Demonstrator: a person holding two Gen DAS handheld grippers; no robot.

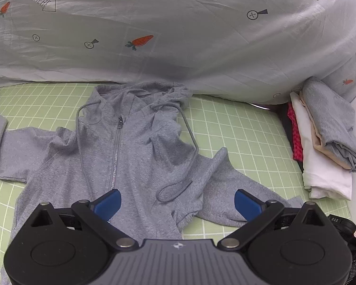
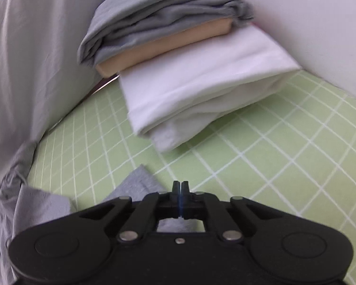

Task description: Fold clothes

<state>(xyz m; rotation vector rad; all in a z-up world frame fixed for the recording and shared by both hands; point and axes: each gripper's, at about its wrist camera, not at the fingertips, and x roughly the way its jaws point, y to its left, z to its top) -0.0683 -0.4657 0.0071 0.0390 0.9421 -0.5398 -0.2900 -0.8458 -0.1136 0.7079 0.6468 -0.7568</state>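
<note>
Grey zip hoodie lies face-up, spread unfolded on green grid mat, sleeves out. Folded stack at mat's far right. Left tongs gape, empty, above hem. Right tongs pressed together; sleeve cloth beside them, grip unclear. Hoodie folding remains.

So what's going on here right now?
A person with a gripper in each hand is folding clothes on a green checked mat. A grey zip hoodie lies spread out, not yet folded. The left gripper hangs open over its lower part. The right gripper is shut, apparently on nothing, beside a hoodie sleeve. A stack of folded clothes sits at the mat's right edge.
</note>
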